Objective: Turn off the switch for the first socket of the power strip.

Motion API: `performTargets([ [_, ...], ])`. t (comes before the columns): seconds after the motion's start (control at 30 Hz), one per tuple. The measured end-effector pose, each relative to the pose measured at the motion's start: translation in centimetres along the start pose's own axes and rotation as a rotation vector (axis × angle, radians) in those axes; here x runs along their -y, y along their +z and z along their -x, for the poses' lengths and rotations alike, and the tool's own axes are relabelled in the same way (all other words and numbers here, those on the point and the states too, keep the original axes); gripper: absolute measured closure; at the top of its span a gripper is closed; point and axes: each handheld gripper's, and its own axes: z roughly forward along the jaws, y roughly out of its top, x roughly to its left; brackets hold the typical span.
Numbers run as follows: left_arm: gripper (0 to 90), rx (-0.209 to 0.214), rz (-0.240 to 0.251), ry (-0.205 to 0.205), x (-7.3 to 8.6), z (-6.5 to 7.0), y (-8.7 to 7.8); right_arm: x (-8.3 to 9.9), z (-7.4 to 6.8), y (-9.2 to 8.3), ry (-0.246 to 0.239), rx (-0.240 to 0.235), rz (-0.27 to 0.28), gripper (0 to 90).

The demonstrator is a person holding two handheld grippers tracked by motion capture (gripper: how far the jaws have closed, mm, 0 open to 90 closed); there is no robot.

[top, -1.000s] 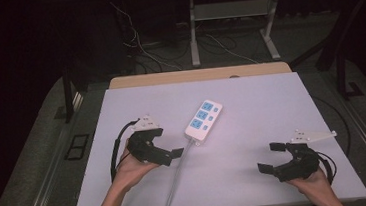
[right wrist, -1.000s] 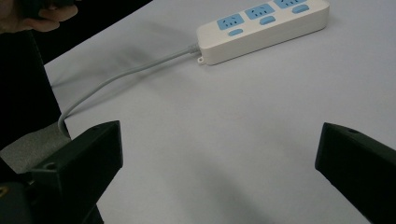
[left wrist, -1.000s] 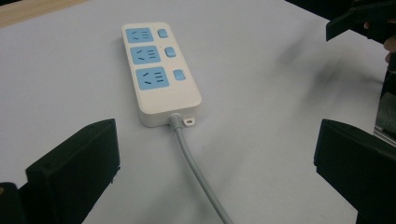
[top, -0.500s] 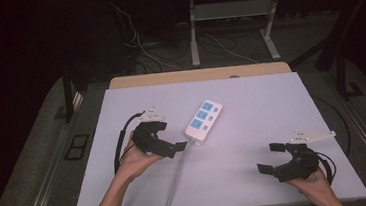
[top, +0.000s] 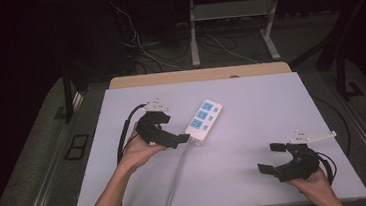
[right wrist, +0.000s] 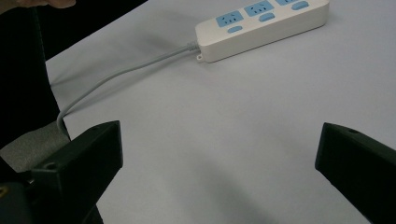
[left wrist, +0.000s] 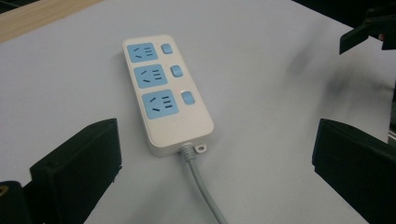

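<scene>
- The left gripper (top: 176, 139) is showing a black, blocky body with a pale grey three-cornered plate (top: 155, 105) at its 12 o'clock.
- A black cable (top: 125, 129) is looping out at its 9 o'clock.
- The right gripper (top: 271, 157) is wearing the same matte black, with its own grey plate (top: 312, 135) at 1 o'clock and a black cable (top: 327, 163) at 3 o'clock.
- Each one's jaws are appearing as thick, square-edged black blocks in its own gripper view.
- The forearms are showing bare, no sleeves.
</scene>
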Motion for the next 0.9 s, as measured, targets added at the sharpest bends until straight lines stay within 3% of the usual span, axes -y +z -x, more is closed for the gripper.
performTargets([
  [0.53, 2.2, 0.000, -0.071, 0.033, -2.1, -1.1, 2.0, 0.0, 0.0, -0.1, 0.000, 0.002, -0.002, 0.6],
  [0.9, 6.8, -0.004, -0.094, 0.026, -3.1, -1.8, 3.1, 0.0, 0.0, 0.0, -0.001, -0.001, -0.006, 0.6],
])
